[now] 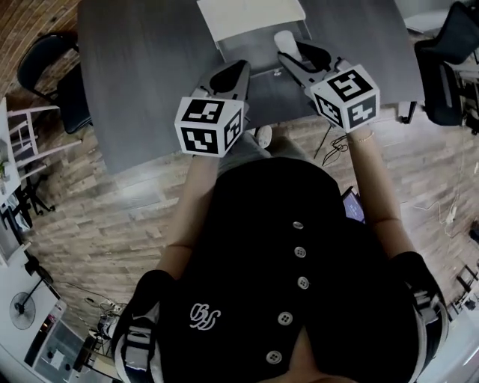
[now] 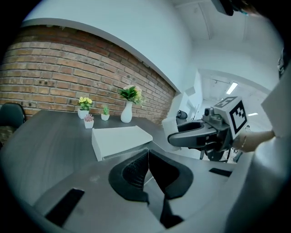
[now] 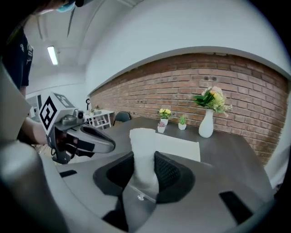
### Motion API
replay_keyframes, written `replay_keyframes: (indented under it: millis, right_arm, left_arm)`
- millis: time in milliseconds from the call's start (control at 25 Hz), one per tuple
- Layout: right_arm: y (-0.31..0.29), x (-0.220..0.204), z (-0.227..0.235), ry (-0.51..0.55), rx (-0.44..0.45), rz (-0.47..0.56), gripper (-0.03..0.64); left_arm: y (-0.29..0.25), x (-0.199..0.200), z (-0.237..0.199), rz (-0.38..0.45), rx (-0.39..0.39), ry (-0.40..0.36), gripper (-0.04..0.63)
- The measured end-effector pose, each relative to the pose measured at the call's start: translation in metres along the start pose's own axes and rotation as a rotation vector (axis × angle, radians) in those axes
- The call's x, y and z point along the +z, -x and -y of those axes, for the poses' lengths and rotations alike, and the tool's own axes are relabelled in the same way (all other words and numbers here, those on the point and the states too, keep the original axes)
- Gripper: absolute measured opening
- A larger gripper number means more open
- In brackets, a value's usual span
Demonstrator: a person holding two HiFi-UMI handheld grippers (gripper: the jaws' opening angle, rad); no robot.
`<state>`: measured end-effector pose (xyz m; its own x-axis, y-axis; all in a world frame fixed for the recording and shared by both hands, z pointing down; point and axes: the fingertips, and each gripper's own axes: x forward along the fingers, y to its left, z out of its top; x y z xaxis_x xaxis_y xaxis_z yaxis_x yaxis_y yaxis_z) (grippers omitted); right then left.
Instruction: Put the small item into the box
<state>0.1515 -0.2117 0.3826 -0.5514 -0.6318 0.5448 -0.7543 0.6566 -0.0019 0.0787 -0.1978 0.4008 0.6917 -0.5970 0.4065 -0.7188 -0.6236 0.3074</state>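
In my right gripper sits the small item, a white soft roll that sticks up between the jaws. This gripper is shut on it, just in front of the white box at the table's far side. The box lies flat with its pale top showing, and its inside is hidden. To the left, my left gripper hovers over the table near the box. Its jaws are shut and hold nothing. The right gripper shows beside it.
The grey table carries a white vase with flowers and small potted plants by the brick wall. A black chair stands left, another right, and a white shelf stands at far left.
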Motion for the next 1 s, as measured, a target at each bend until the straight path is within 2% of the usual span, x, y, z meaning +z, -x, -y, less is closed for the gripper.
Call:
replay_keyframes:
  millis: [160,360,600,800,1000]
  right_arm:
    - [-0.044,-0.014,0.011,0.123,0.089,-0.159,0.135]
    - [-0.087,-0.063,0.015,0.226,0.225,-0.395,0.136]
    - [-0.118,-0.097,0.024,0.325,0.243,-0.597,0.138]
    - [-0.126,-0.117,0.023,0.374,0.238,-0.689,0.143]
    - [-0.128,-0.12,0.024,0.398,0.214,-0.669,0.185]
  left_arm:
    - [-0.002,-0.01,-0.015,-0.009,0.029,0.066,0.014]
    - [-0.006,-0.035,-0.02,-0.041,0.047,0.104,0.015]
    - [-0.002,-0.046,-0.034,-0.06,0.062,0.122,0.014]
    - [-0.003,-0.045,-0.036,-0.057,0.068,0.129,0.014]
    - [-0.005,-0.042,-0.035,-0.058,0.057,0.116,0.014]
